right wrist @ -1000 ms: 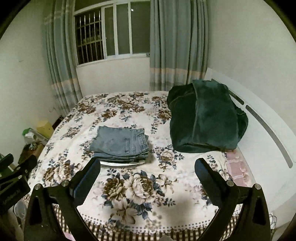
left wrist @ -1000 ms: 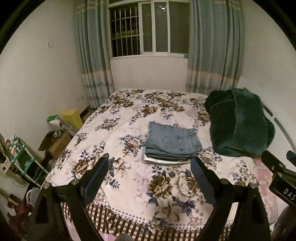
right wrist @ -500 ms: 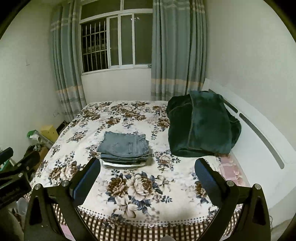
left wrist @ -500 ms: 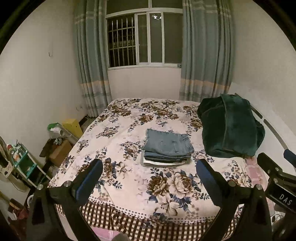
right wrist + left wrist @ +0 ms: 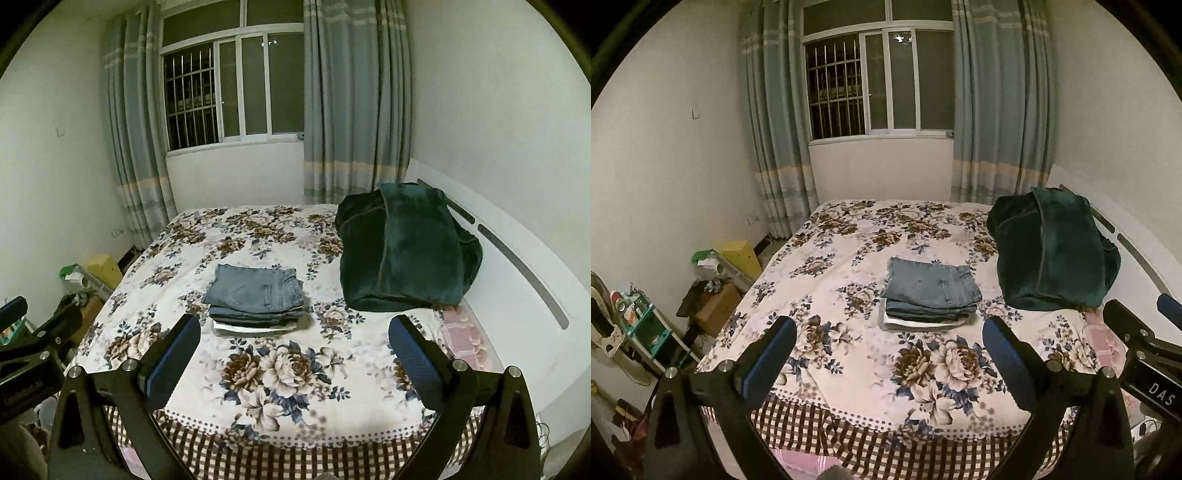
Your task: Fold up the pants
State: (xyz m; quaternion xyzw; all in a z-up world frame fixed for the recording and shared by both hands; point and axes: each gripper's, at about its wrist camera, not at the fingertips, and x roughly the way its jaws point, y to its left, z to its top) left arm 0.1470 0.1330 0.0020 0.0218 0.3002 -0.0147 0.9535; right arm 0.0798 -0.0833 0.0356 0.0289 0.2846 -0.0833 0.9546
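Left gripper (image 5: 886, 354) is held level, jaws spread wide, nothing gripped between them. Blue pads (image 5: 772, 354) are seen on the inner faces of both fingers, the black finger arms running back to the near corners of the view. Right gripper (image 5: 293, 350) is held the same way: jaws wide apart, blue pads (image 5: 413, 358) facing inward, nothing held. The two grippers are kept side by side, near each other; part of the right one is caught at the right edge of the left wrist view, and part of the left one at the left edge of the right wrist view.
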